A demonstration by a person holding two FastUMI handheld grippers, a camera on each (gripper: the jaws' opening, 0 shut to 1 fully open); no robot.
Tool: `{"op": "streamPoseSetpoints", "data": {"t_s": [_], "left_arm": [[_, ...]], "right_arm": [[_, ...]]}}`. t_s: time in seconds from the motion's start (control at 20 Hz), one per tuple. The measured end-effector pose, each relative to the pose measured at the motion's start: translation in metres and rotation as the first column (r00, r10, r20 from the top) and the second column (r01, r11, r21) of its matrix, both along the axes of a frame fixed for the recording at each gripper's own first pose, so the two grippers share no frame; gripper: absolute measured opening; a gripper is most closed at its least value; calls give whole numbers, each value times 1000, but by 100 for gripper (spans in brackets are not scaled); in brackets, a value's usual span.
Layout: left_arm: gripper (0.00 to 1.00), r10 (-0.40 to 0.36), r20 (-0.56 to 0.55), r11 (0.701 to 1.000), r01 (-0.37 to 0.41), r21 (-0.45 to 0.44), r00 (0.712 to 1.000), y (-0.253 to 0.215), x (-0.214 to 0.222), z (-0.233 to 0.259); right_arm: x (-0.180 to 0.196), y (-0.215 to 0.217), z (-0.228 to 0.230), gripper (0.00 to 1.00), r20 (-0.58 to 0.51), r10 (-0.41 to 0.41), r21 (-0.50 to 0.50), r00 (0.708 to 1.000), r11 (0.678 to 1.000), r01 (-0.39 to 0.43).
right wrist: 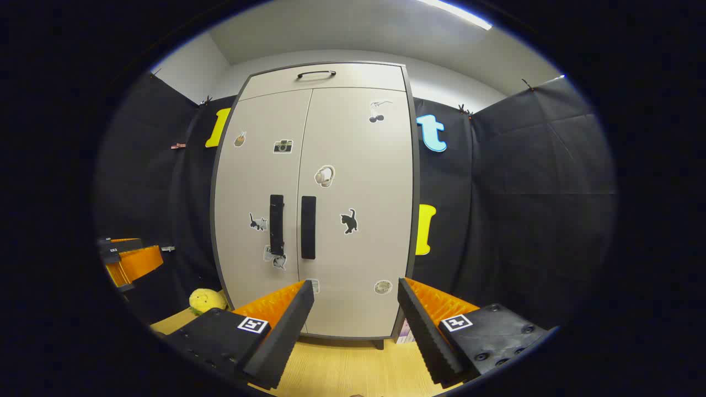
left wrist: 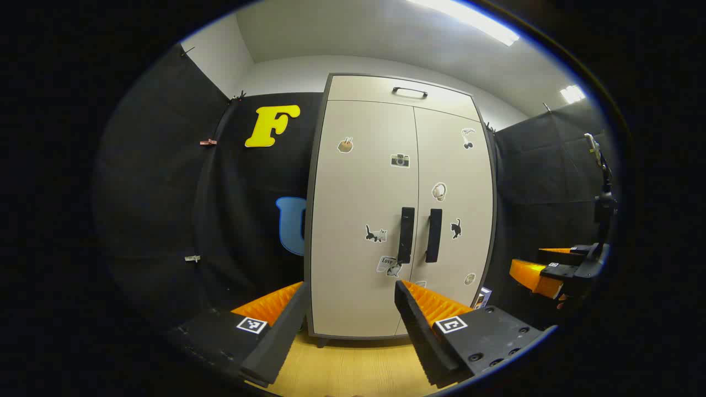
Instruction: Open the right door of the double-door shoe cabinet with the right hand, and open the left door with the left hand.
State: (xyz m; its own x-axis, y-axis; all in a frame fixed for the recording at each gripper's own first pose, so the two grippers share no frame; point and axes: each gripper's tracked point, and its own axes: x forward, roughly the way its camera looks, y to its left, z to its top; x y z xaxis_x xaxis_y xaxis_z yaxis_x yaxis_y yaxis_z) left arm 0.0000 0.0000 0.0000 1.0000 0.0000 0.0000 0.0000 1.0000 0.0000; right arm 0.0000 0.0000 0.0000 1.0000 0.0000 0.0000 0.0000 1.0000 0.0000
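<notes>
The pale double-door shoe cabinet (left wrist: 358,182) (right wrist: 331,264) stands on the wooden floor with both doors closed. Two dark vertical handles sit side by side at the centre seam: the left door's handle (left wrist: 406,234) (right wrist: 276,223) and the right door's handle (left wrist: 433,235) (right wrist: 308,226). Stickers dot both doors. My left gripper (left wrist: 349,291) is open, some way in front of the cabinet, level with its lower half. My right gripper (right wrist: 356,288) is open too, also short of the cabinet and touching nothing. The right gripper (left wrist: 546,270) appears at the right edge of the left gripper view; the left gripper (right wrist: 129,259) appears at the left edge of the right gripper view.
A drawer front with a dark handle (left wrist: 410,91) tops the cabinet. Black cloth walls close in on both sides. A yellow soft toy (right wrist: 207,300) lies on the floor by the cabinet's left foot. A small box (left wrist: 482,296) stands by its right foot.
</notes>
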Motion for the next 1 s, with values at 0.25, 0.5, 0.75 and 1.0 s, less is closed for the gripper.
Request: {"op": "streamPoseSetpoints", "data": {"t_s": [0.25,0.5,0.75,1.0], "left_arm": [[95,-8,-25,1000,8,21,1000,7,-3,-9],[95,20,-25,1000,-21,-1,999,14,3,-11],[95,19,-23,1000,-19,25,1000,14,5,-11],[95,24,-25,999,-24,22,999,11,7,-13]], "right_arm": [[-1,7,-2,98,-11,11,11,1000,1000,-11],[6,7,2,98,-6,10,5,1000,1000,-10],[15,4,5,98,1,14,11,1000,1000,-14],[24,3,2,98,-12,21,19,1000,1000,-21]]}}
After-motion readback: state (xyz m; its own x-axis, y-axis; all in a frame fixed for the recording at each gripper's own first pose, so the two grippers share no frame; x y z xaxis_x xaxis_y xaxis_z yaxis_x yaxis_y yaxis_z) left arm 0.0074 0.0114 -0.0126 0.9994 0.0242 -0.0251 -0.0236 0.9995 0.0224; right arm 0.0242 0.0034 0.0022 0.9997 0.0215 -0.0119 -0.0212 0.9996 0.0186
